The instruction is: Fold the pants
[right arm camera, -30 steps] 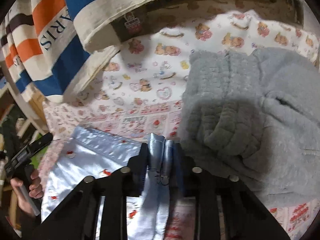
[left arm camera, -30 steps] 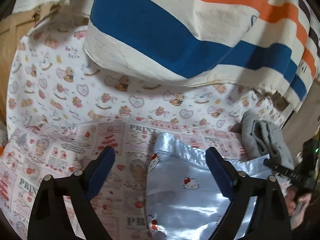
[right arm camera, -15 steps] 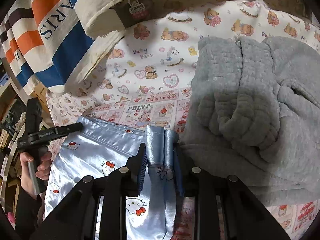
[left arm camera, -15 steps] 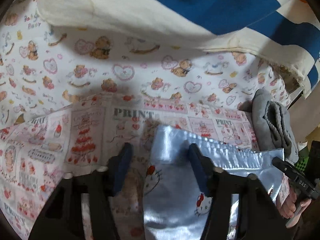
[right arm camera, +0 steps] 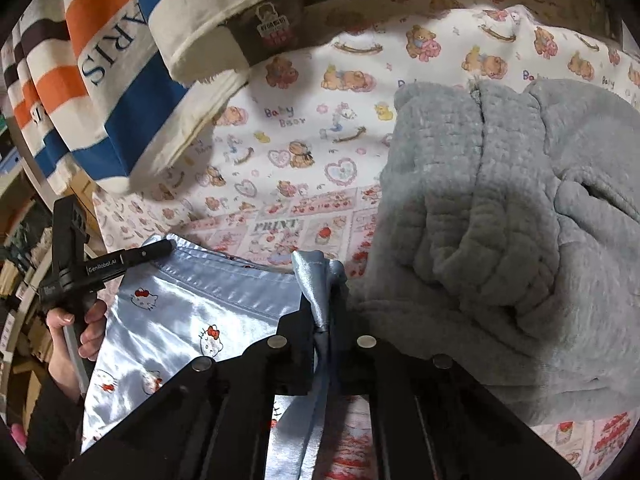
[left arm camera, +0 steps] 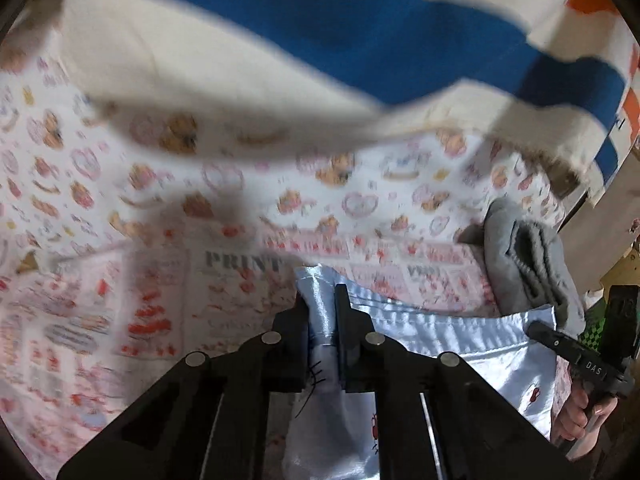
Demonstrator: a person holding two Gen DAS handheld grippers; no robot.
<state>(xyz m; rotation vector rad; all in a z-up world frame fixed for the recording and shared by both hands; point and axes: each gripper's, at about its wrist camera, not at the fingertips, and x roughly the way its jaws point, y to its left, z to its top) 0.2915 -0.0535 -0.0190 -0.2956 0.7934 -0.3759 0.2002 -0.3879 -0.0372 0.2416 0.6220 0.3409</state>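
The pants (right arm camera: 172, 320), light blue and shiny with small cat faces, lie flat on the printed sheet (right arm camera: 304, 152) of the bed, just in front of the word "PRINT" on that sheet. Their upper hem runs across, and each end of this hem is taken by one gripper, which I judge is done so that the cloth stays stretched and even when it is lifted for a fold. The left gripper (left arm camera: 322, 312) is closing its fingers on the left corner of the pants; in its own view a bunched fold of the blue cloth is already pinched between them. The right gripper (right arm camera: 326, 308) has its fingers together on the right corner, where the cloth stands up in a small gathered peak. From the right wrist view, the left hand (right arm camera: 86, 320) holds its tool at the far side of the pants. A gray fleece garment (right arm camera: 500, 240) lies just beside the pants on the right, touching that corner, so it could be caught in the fold. A striped towel (right arm camera: 120, 92) hangs above the sheet, well behind the pants.
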